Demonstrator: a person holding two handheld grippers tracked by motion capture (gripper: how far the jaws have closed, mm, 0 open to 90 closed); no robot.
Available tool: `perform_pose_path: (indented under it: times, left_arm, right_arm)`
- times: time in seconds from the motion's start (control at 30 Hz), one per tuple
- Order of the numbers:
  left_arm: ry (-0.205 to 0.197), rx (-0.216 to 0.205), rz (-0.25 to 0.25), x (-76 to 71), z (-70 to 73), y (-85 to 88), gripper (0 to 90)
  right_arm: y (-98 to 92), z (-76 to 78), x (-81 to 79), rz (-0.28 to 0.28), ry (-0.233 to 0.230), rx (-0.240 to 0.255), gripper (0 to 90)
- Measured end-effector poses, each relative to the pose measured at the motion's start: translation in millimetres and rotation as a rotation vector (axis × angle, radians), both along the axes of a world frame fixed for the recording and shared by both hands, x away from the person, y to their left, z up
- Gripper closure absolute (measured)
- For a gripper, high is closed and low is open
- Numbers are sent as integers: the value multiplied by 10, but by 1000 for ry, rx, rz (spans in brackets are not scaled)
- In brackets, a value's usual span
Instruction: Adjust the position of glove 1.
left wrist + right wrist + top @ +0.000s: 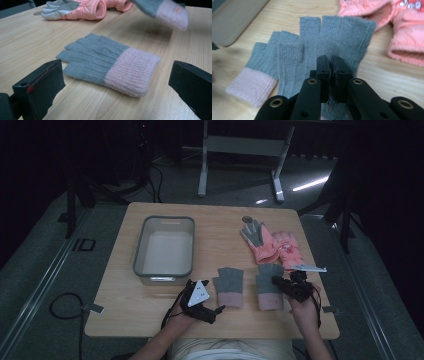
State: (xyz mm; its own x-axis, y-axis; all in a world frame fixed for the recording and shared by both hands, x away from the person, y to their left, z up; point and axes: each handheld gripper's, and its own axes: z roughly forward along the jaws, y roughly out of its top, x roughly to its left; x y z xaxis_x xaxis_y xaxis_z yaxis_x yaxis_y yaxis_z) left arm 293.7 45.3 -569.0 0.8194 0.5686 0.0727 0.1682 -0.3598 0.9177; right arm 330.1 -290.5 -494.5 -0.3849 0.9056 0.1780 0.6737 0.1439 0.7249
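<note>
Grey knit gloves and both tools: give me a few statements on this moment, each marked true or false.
1. The right tool is shut on a grey fingerless glove. True.
2. The left tool grips the other grey glove. False: its jaws stand open, the glove lying flat between them.
3. The grey bin holds a glove. False: nothing lies in it.
4. Two pink padded gloves lie beyond the grey pair. True.

readable text: none | pink ski glove (409,22): white print, cut off, not legible
</note>
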Motion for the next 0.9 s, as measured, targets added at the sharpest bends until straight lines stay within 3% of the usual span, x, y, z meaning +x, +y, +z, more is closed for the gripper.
perform_pose_path:
  times: [0.13,0.27,0.3,0.47,0.7,0.9]
  left_arm:
    - [0,2,-1,1,0,1,0]
    - [-1,2,-2,1,0,1,0]
    - [-1,2,-2,1,0,0,0]
    - [2,2,-2,2,1,0,0]
    - [-1,4,-5,1,1,0,0]
    - [-4,6,-6,-2,1,-2,0]
  right_arm:
    - [33,-156,60,-26,42,22,854]
    - [43,-295,124,-44,66,-3,854]
    - [63,-370,152,-46,80,-32,853]
    - [65,-475,183,-51,98,-53,849]
    - [79,-533,169,-63,73,-71,802]
    - [34,-449,170,-50,37,-99,633]
